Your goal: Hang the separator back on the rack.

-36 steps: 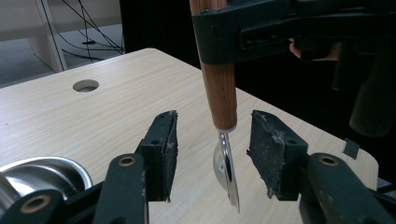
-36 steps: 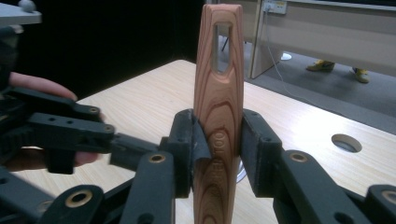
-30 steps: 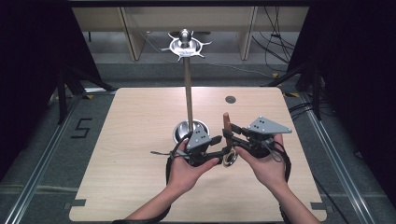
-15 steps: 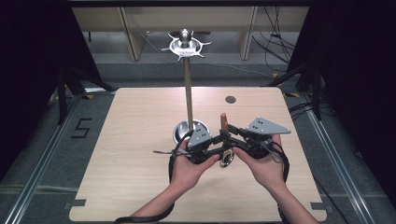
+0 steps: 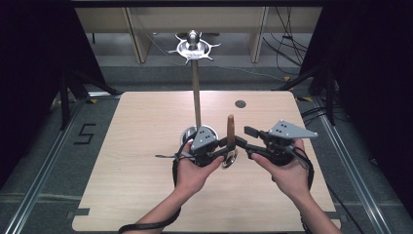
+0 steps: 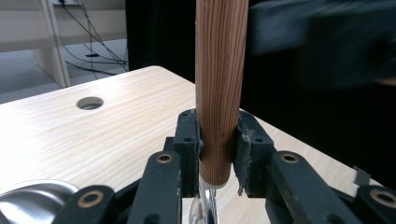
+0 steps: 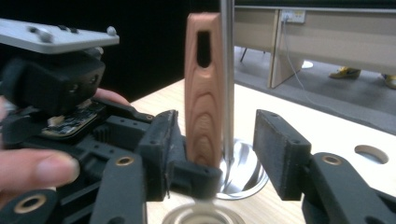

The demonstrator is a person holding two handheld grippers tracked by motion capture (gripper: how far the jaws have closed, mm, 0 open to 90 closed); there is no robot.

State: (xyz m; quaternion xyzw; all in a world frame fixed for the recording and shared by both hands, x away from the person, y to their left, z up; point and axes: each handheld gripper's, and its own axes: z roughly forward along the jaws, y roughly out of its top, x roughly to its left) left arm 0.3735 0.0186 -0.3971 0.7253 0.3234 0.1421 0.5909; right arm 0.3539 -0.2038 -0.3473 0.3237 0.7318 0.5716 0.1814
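At the left, the left gripper (image 5: 225, 147) has just been closing and now clamps the wooden handle (image 5: 231, 127) low down — its pads (image 6: 188, 140) press both sides of the wood. The handle stands upright above the table (image 5: 136, 146), near the metal stand (image 5: 197, 97). To the right, the right gripper (image 5: 249, 141) has just been opening — its jaws stand apart around the handle, one pad (image 7: 279, 151) clear of it.
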